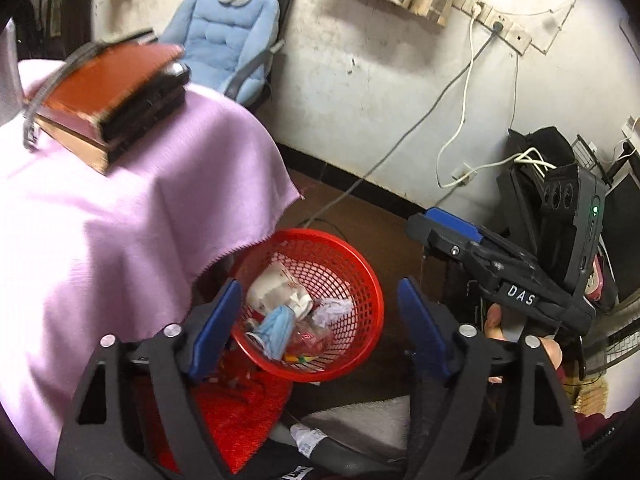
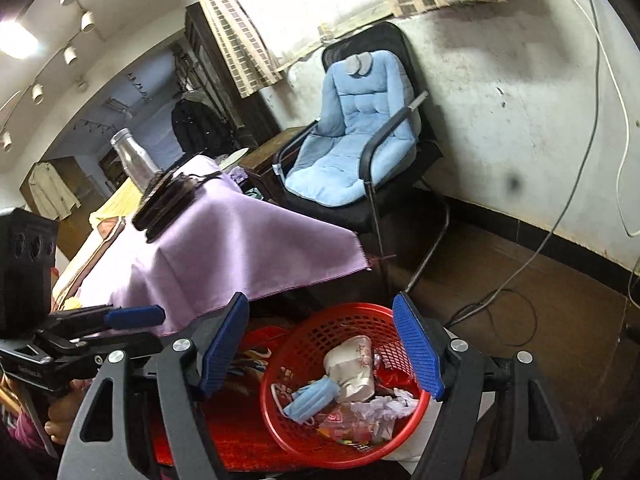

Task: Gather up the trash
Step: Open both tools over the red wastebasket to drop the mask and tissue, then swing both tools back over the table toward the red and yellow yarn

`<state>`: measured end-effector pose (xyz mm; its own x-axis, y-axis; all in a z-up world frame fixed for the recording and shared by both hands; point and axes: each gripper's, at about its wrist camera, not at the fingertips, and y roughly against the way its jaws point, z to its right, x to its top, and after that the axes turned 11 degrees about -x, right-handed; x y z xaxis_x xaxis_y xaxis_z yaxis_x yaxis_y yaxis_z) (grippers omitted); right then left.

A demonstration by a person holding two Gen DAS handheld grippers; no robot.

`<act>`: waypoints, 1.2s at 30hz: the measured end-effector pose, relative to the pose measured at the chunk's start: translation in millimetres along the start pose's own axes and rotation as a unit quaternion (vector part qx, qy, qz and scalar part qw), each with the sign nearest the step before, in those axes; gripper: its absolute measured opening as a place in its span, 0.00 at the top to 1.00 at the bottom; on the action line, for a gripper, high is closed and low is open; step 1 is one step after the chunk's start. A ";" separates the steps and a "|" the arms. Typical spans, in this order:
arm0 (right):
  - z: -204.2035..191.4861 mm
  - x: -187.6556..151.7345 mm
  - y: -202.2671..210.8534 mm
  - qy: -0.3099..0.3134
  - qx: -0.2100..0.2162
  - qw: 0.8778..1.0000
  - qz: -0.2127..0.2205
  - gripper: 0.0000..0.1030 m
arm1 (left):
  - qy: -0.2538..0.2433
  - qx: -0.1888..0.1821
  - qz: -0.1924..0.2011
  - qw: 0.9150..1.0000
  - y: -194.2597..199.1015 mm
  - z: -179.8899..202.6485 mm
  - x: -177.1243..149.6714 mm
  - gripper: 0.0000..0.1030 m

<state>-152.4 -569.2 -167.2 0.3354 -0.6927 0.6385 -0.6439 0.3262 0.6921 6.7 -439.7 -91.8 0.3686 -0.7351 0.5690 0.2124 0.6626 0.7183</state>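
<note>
A red mesh basket (image 1: 362, 268) (image 2: 280, 436) stands on the floor beside the table. In it lie a crumpled paper cup (image 1: 276, 284) (image 2: 352, 364), a blue face mask (image 1: 276, 328) (image 2: 312, 398), a wad of tissue (image 1: 332, 310) (image 2: 384, 404) and a clear plastic wrapper (image 1: 314, 338) (image 2: 344, 420). My left gripper (image 1: 316, 300) hangs above the basket, open, with nothing between its blue pads. My right gripper (image 2: 320, 312) is open too, above the basket's far rim and holding nothing. Each gripper shows at the edge of the other's view, held by a hand.
A table under a lilac cloth (image 1: 120, 220) (image 2: 240, 240) carries stacked books (image 1: 108, 96) and a metal bottle (image 2: 132, 156). A black chair with a blue cushion (image 1: 224, 40) (image 2: 360, 140) stands by the wall. Cables (image 1: 400, 140) trail over the brown floor. A red mat (image 1: 240, 408) lies under the basket.
</note>
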 end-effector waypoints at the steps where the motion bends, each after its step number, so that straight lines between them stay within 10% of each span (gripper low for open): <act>1: -4.2 0.5 2.4 0.005 0.003 1.000 0.002 0.28 | -0.001 0.002 0.006 1.000 5.3 0.5 -0.7 0.22; 21: -140.7 14.8 52.2 0.129 0.065 0.989 0.035 0.23 | 0.037 0.039 0.153 0.987 138.3 -28.4 -44.9 0.10; 30: -260.9 6.4 50.9 0.218 0.132 0.967 0.020 0.19 | 0.100 0.102 0.220 0.965 225.2 -88.8 -92.4 0.08; 36: -349.2 9.2 29.9 0.270 0.179 0.946 -0.004 0.18 | 0.177 0.179 0.247 0.936 295.9 -161.4 -120.6 0.07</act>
<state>71.6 -341.2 -23.1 0.5820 -0.2330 0.7791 -0.7988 0.0155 0.6014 171.2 -131.8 -12.5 0.6316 -0.2172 0.7442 -0.3552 0.7722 0.5268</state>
